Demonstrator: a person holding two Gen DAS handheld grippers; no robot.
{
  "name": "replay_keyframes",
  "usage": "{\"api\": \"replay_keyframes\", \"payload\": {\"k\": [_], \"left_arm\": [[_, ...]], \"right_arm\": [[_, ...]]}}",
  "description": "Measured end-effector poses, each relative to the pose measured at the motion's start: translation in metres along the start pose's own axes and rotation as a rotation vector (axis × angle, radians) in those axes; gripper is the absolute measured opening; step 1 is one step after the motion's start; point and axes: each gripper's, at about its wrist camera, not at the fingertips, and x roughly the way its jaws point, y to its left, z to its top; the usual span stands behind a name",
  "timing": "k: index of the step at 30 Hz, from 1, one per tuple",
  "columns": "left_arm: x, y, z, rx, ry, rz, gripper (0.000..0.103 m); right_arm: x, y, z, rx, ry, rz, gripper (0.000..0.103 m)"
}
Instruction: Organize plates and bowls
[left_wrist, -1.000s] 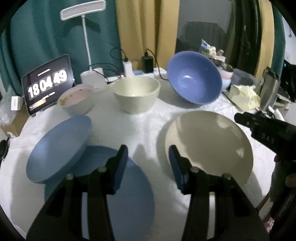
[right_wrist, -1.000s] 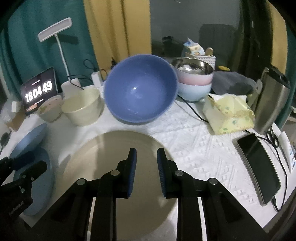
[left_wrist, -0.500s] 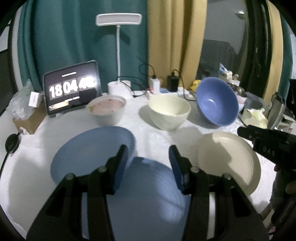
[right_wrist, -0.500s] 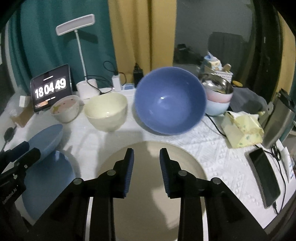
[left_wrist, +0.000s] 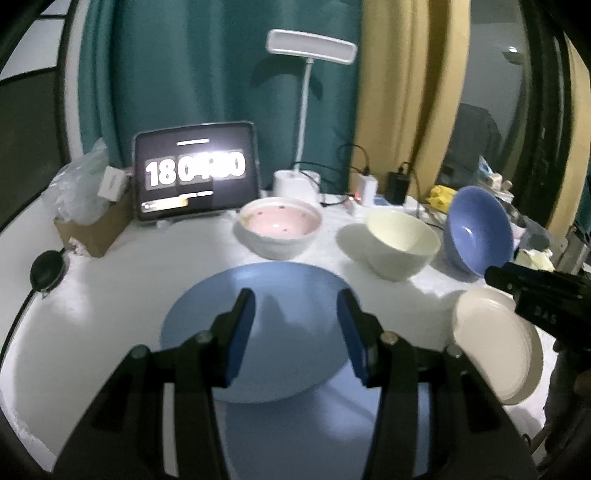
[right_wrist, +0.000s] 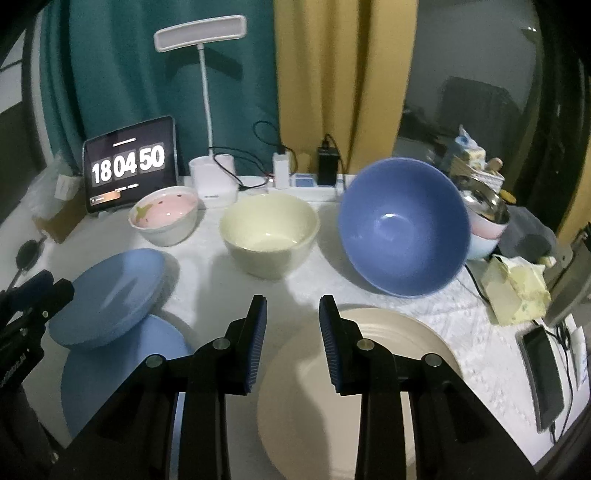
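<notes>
Right wrist view, as we list it: 2 blue plates (right_wrist: 110, 291) overlapping at table's left, cream plate (right_wrist: 388, 369) apart, 3 bowls unstacked (pink (right_wrist: 164, 214), cream (right_wrist: 269, 232), tilted blue (right_wrist: 402, 225)); left gripper (left_wrist: 295, 325) and right gripper (right_wrist: 291, 332) both spread, empty; sorting barely begun, we judge.

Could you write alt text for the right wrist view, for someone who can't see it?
Open right gripper above a round cream plate on a white table. Behind stand a pink-lined bowl, a cream bowl and a tilted blue bowl.
</notes>
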Motion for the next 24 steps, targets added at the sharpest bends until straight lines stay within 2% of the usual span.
{"api": "replay_keyframes", "payload": {"k": [13, 24], "left_arm": [[0.006, 0.064, 0.000, -0.087, 0.007, 0.082, 0.048], [0.017, 0.102, -0.007, -0.135, 0.042, 0.126, 0.048]], "right_arm": [[0.016, 0.055, 0.015, -0.084, 0.019, 0.041, 0.031], [0.033, 0.095, 0.023, -0.134, 0.042, 0.084, 0.031]]}}
